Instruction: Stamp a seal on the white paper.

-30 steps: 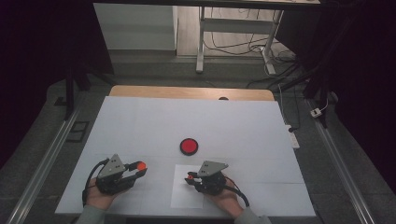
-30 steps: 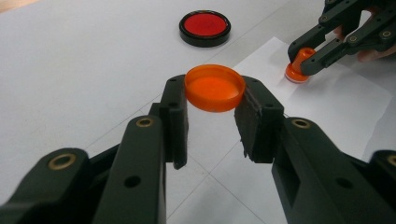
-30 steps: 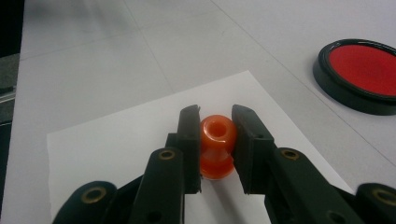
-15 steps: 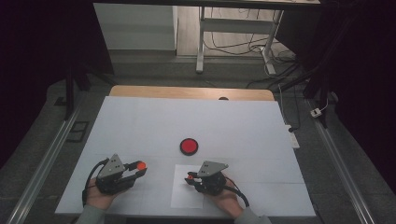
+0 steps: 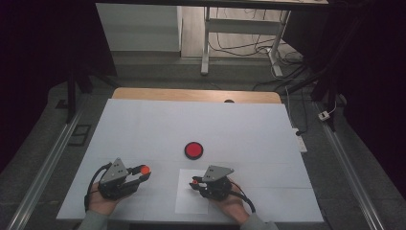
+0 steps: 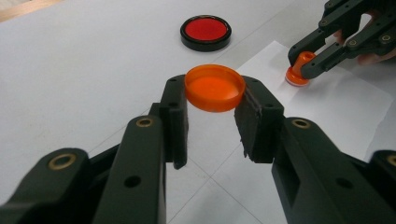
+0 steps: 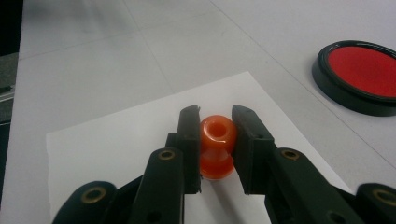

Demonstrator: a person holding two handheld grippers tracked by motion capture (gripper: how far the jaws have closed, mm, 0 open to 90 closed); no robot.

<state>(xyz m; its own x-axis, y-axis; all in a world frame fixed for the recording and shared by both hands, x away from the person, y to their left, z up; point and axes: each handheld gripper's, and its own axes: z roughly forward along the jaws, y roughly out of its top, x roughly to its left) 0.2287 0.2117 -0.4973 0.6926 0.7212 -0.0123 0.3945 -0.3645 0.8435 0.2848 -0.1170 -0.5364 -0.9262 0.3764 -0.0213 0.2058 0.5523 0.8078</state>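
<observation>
Now | left claw clamps orange cap | right claw clamps orange stamp on paper

We've got both forearms in from the near edge, hands low over the table. Left tool is clamped on the orange cap, held off the surface. Right tool is clamped on the orange stamp, tips angled inward toward the left one.

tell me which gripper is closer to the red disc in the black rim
Right. The right gripper sits just below the red disc; the left gripper is farther off, lower left.
</observation>
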